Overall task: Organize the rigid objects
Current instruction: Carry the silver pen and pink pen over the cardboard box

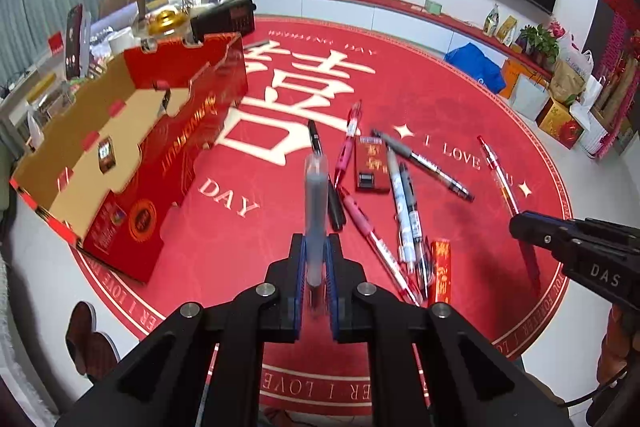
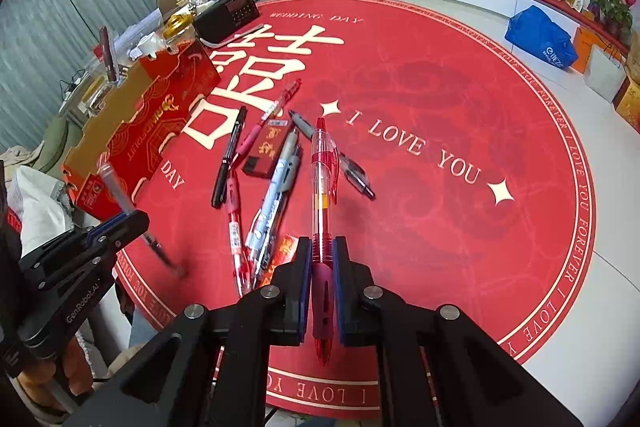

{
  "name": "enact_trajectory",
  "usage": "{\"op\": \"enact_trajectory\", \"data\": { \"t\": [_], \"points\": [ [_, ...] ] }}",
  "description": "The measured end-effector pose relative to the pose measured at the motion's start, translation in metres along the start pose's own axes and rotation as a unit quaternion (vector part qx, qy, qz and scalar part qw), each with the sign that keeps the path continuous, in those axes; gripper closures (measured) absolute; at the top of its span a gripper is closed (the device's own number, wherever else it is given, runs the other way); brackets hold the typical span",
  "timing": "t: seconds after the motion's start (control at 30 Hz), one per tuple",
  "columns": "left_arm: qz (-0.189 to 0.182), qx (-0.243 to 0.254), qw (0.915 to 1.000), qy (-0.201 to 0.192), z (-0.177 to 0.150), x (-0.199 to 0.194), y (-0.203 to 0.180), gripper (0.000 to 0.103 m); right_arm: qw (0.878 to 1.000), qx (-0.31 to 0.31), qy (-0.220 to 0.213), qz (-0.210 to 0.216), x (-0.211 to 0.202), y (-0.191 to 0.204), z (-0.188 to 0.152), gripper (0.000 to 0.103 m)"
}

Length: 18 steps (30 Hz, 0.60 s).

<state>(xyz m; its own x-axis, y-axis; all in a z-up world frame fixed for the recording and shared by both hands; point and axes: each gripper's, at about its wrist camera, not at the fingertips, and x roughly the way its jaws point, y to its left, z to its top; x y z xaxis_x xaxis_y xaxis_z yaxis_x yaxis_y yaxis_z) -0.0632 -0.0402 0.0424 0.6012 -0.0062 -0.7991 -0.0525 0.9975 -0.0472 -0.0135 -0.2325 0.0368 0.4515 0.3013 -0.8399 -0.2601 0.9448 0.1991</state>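
My left gripper (image 1: 315, 259) is shut on a grey capped pen (image 1: 315, 203), which sticks up and away from the jaws, above the red mat. In the right wrist view that same left gripper (image 2: 128, 219) shows at the left with the grey pen (image 2: 114, 189) slanting through it. A red clear-barrel pen (image 2: 322, 187) stands clamped in my right gripper (image 2: 322, 263), lifted off the mat. The right gripper (image 1: 520, 223) also enters the left wrist view at the right edge. Several pens (image 1: 404, 211) and a small red box (image 1: 372, 165) lie scattered on the mat. An open red carton (image 1: 132, 155) sits at the left.
A round red mat (image 2: 460, 227) with white lettering covers the white floor. Beyond the carton stand a black radio (image 2: 228, 15), a gold-lidded jar and clutter. A blue bag (image 2: 540, 37) and boxes line the far right wall. A flat red packet (image 1: 440, 271) lies near the pens.
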Motion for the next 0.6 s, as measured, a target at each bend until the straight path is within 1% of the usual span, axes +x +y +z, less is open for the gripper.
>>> {"op": "enact_trajectory", "data": {
  "t": [0.27, 0.37, 0.6],
  "points": [
    [-0.002, -0.014, 0.9998, -0.016, 0.011, -0.008, 0.013, 0.093, 1.0, -0.013, -0.009, 0.003, -0.003, 0.019, 0.015, 0.092],
    [-0.003, -0.019, 0.9995, -0.025, 0.015, -0.013, 0.019, 0.093, 1.0, -0.018, -0.01, 0.01, -0.003, 0.028, 0.023, 0.092],
    [0.0, -0.041, 0.9983, -0.042, 0.025, -0.024, 0.043, 0.093, 0.999, -0.045, -0.014, 0.02, -0.001, 0.059, 0.037, 0.092]
  ]
}}
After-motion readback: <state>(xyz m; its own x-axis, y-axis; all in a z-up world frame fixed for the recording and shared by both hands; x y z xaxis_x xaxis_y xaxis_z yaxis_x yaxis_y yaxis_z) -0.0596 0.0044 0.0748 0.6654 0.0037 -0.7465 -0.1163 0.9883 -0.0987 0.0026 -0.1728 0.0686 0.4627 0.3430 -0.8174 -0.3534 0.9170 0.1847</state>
